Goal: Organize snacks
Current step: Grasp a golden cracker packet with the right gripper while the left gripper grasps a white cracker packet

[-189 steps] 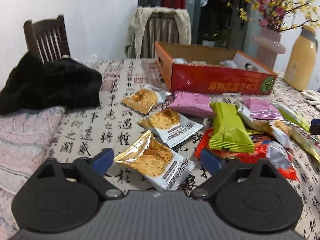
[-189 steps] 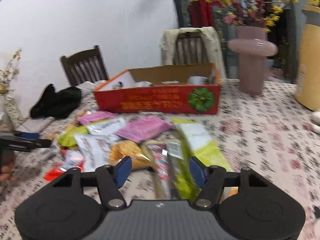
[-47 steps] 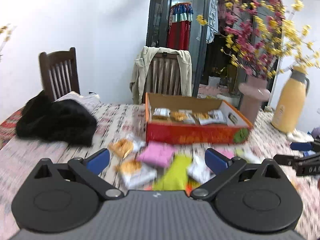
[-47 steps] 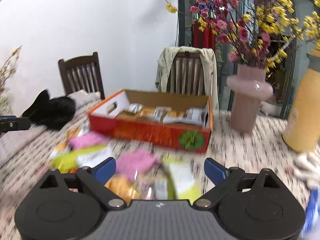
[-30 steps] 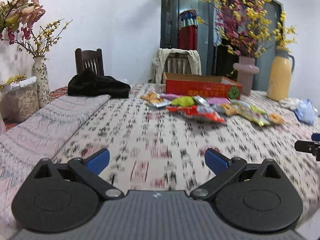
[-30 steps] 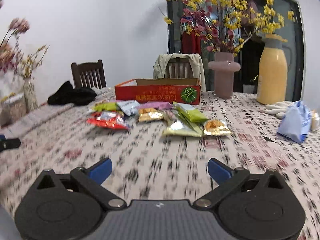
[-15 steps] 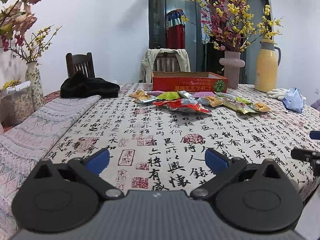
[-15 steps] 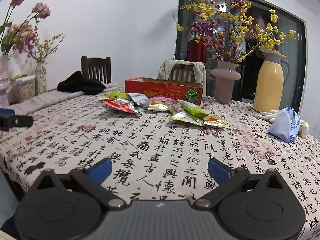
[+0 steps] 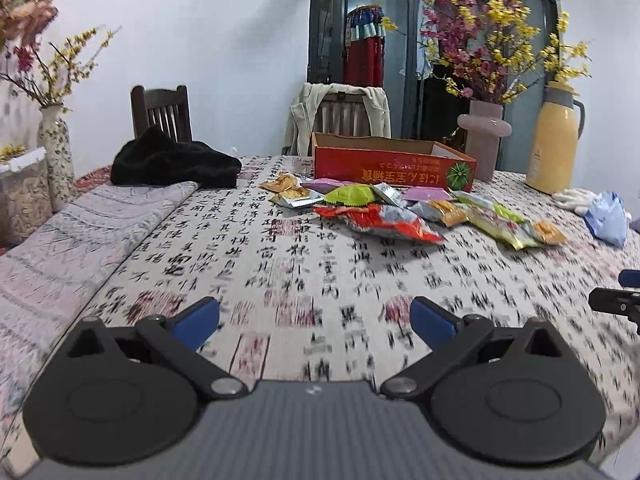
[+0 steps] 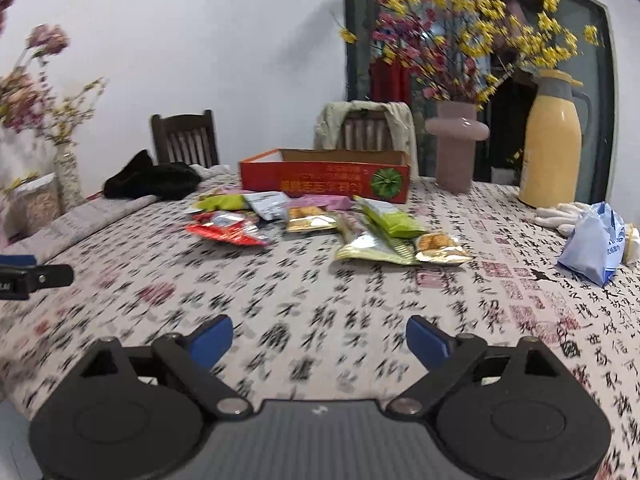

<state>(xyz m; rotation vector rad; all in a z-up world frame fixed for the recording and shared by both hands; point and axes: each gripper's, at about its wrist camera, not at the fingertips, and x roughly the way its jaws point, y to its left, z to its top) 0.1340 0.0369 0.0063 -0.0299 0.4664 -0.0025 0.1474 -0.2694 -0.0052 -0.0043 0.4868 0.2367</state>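
Observation:
Several snack packets lie in a loose pile mid-table: a red packet (image 9: 380, 222) (image 10: 226, 232), green packets (image 9: 350, 196) (image 10: 394, 220), gold ones (image 10: 312, 220) and pink ones. Behind them stands an open red cardboard box (image 9: 394, 170) (image 10: 326, 182). My left gripper (image 9: 314, 320) hovers open and empty over the near tablecloth, well short of the pile. My right gripper (image 10: 320, 338) is likewise near the table's front; its jaws are closing with nothing between them. Each gripper's tip shows at the edge of the other's view.
A calligraphy-print tablecloth (image 9: 280, 264) covers the table. A black garment (image 9: 172, 164) lies at the back left, a pink vase (image 10: 456, 148) and yellow thermos (image 10: 554, 140) at the back right, a blue bag (image 10: 596, 244) and white gloves at the right. Chairs stand behind.
Both views have drawn a little nearer to the snack pile since half a second ago. The right gripper's blue pads stand closer together than before.

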